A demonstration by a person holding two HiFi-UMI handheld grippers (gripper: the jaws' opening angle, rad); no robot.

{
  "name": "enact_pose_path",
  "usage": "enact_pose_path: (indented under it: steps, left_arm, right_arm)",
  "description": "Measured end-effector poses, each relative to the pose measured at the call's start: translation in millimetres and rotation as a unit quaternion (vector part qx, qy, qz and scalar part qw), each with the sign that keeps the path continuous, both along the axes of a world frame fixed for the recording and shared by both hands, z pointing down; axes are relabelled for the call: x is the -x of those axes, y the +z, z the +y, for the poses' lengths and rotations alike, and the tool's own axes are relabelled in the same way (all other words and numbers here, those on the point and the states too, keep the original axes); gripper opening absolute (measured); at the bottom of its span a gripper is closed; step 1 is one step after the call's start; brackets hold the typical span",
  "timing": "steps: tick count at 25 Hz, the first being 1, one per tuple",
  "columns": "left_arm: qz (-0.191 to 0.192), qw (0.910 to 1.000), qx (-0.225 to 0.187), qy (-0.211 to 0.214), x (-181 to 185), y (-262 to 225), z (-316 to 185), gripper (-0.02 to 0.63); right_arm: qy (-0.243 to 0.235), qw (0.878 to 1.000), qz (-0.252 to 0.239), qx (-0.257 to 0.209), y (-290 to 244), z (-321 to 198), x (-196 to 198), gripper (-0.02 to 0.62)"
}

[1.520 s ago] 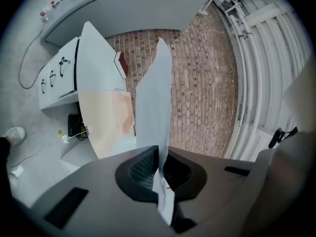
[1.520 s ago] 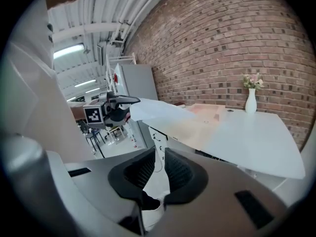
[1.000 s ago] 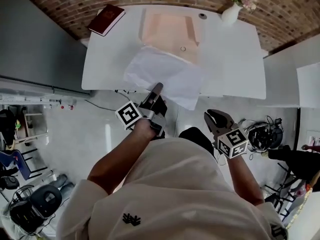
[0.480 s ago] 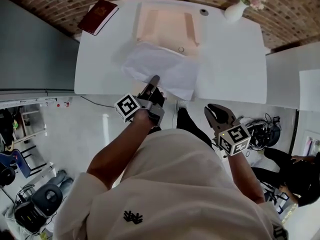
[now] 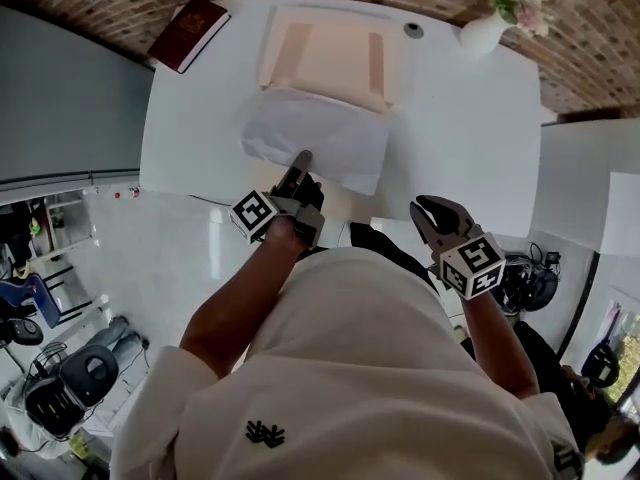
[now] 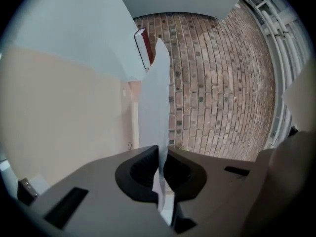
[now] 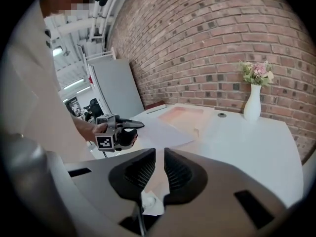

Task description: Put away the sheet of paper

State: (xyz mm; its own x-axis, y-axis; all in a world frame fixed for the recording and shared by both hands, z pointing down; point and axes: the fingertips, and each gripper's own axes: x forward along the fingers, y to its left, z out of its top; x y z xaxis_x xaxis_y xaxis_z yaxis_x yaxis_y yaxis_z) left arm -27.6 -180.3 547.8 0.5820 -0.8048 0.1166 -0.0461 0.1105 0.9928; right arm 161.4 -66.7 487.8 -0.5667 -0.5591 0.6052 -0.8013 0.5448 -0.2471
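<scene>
A white sheet of paper (image 5: 318, 140) lies across the white table (image 5: 465, 118), its far edge over a pale pink open folder (image 5: 325, 53). My left gripper (image 5: 300, 161) is shut on the sheet's near edge. In the left gripper view the paper (image 6: 154, 95) stands edge-on between the closed jaws of the left gripper (image 6: 162, 151). My right gripper (image 5: 430, 213) hangs off the table's near edge by the person's body, jaws together with nothing in them. The right gripper view, past the right gripper (image 7: 160, 152), shows the left gripper (image 7: 137, 125), the sheet (image 7: 160, 132) and the folder (image 7: 183, 116).
A dark red book (image 5: 188, 33) lies at the table's far left corner. A white vase with flowers (image 5: 487, 30) stands at the far right, a small round object (image 5: 413, 30) beside it. A brick wall runs behind the table. Chairs and cables sit on the floor around.
The left gripper has carried the sheet farther onto the table toward the folder; the paper no longer hangs over the near edge. The right gripper has stayed by the body.
</scene>
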Motion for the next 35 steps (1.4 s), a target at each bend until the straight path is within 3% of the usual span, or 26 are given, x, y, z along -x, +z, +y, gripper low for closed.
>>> enact_pose_path:
  steps: [3,19,35]
  left_arm:
    - [-0.019,0.9995,0.021,-0.017,-5.2,16.4,-5.8,0.023]
    - [-0.056,0.9967,0.032,-0.049,-29.4,39.4,-42.2,0.023]
    - [-0.082,0.9934,0.051,-0.062,-47.0,55.6,-102.4,0.023]
  right_arm:
    - [-0.009,1.000,-0.004,0.007,5.6,-11.6,-14.7,0.077]
    - [-0.055,0.998,-0.022,0.017,24.6,-38.6,-69.7,0.077]
    - [-0.050,0.998,-0.042,0.026,36.5,-54.5,-91.3,0.077]
